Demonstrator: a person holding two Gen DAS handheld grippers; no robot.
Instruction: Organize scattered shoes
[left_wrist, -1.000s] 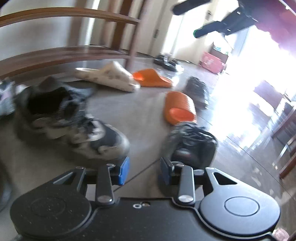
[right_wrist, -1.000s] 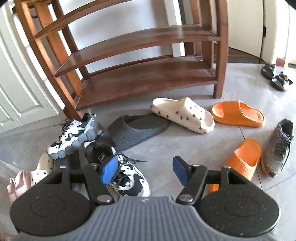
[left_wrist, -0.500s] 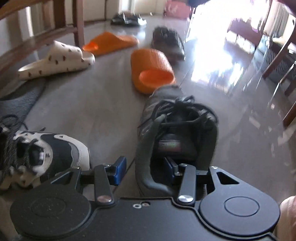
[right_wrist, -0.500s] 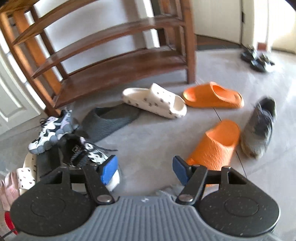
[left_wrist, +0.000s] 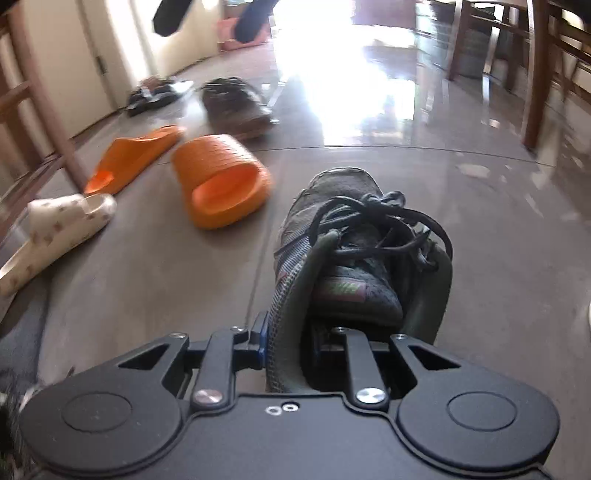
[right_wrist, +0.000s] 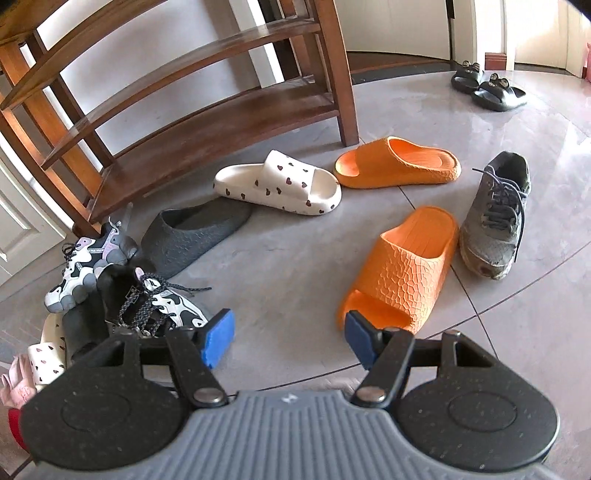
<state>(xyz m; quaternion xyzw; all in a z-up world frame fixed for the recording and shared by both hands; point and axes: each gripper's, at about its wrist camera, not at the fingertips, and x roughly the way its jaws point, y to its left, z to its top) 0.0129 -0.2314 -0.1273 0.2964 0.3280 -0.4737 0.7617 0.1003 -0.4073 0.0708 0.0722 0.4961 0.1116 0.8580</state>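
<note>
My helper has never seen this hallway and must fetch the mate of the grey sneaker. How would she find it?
Start at the wooden shoe rack and walk out past its front leg onto the tiles. Beyond the two orange slides lies one grey sneaker, apart from the pile. It is the only laced shoe there, worn and dirty at the toe.

A brown wooden rack (right_wrist: 207, 122) with bare shelves stands on grey floor tiles (right_wrist: 295, 266) beside a white panelled door (right_wrist: 18, 221).

Orange slides (right_wrist: 400, 271), cream slide (right_wrist: 280, 182) (dark hearts), grey sneaker (right_wrist: 496, 218), brown rack (right_wrist: 207, 110)
</note>
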